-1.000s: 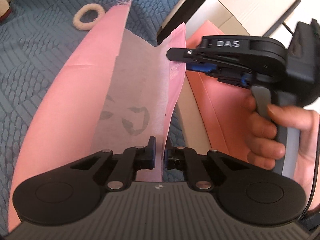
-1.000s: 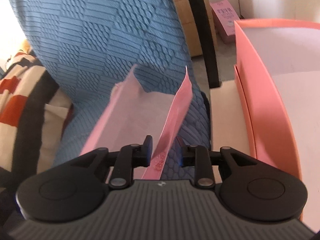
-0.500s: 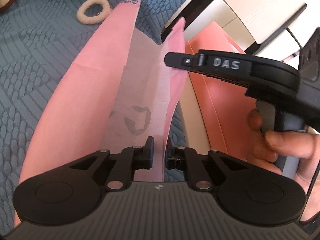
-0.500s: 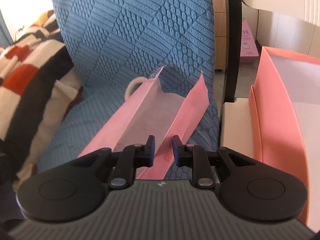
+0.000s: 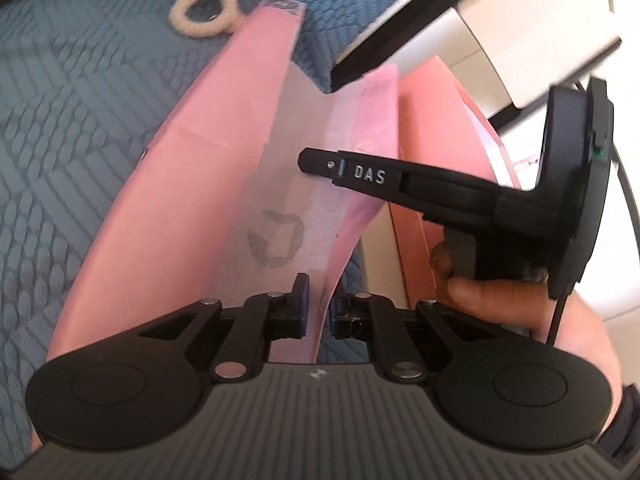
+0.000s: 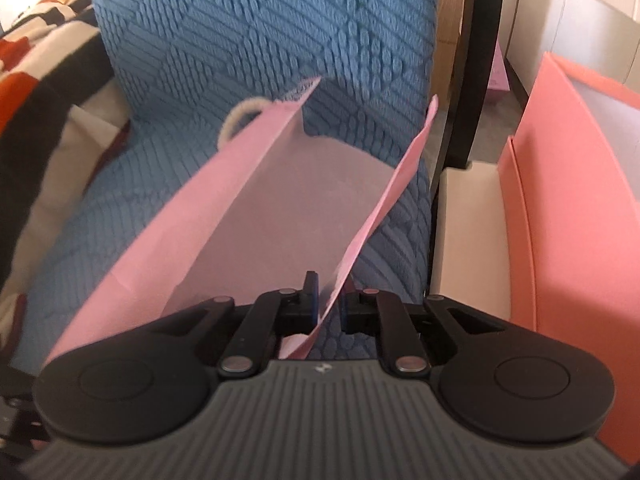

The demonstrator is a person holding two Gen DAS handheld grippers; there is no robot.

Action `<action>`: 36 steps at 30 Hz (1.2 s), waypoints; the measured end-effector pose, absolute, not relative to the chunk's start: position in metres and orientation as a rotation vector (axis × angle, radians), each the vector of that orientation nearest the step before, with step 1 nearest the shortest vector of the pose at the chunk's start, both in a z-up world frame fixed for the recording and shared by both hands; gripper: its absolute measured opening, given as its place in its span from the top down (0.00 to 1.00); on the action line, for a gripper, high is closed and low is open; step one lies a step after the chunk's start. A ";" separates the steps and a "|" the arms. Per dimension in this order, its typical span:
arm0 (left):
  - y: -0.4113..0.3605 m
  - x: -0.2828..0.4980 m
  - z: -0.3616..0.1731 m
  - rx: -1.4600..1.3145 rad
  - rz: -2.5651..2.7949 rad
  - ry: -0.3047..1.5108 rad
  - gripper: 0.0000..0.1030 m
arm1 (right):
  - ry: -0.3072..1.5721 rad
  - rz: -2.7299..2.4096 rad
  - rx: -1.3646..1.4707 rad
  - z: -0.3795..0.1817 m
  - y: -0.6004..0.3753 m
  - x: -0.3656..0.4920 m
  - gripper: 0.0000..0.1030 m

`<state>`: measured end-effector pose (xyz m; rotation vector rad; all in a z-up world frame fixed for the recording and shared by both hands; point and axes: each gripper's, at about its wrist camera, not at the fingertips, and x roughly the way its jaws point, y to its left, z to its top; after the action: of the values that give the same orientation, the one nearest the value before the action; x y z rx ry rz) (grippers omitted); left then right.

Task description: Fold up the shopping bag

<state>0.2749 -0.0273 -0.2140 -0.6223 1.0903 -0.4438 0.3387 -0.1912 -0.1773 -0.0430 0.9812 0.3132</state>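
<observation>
Holding the pink shopping bag [image 5: 192, 184] over the blue cushion [image 5: 72, 120], mid-frame. Left hand-held gripper [image 5: 316, 310] and right hand-held gripper [image 6: 330, 304] slightly spread around one side wall, probably to crease it inward.

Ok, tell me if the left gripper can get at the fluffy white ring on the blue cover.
Probably not right away. The left gripper has the pink bag's side wall between its jaws, and the ring lies beyond the bag's far end on the cover.
</observation>
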 end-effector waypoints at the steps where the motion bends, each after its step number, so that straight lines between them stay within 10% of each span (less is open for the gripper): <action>1: -0.027 0.274 -0.216 -0.633 -0.439 1.094 0.89 | 0.983 0.313 -0.036 -0.178 -0.192 0.339 0.85; 17: -0.009 0.262 -0.252 -0.895 -0.387 1.153 0.90 | 0.841 0.328 0.165 -0.141 -0.228 0.321 0.71; 25: -0.023 0.268 -0.239 -0.760 -0.408 1.114 0.89 | 0.898 0.269 0.129 -0.154 -0.218 0.328 0.91; 36: -0.025 0.269 -0.244 -0.816 -0.423 1.139 0.90 | 0.956 0.138 -0.117 -0.167 -0.216 0.328 0.88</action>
<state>0.2686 -0.0249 -0.2441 -0.8164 1.1392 -0.4229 0.3275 -0.2159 -0.1673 -0.1175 0.9563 0.1381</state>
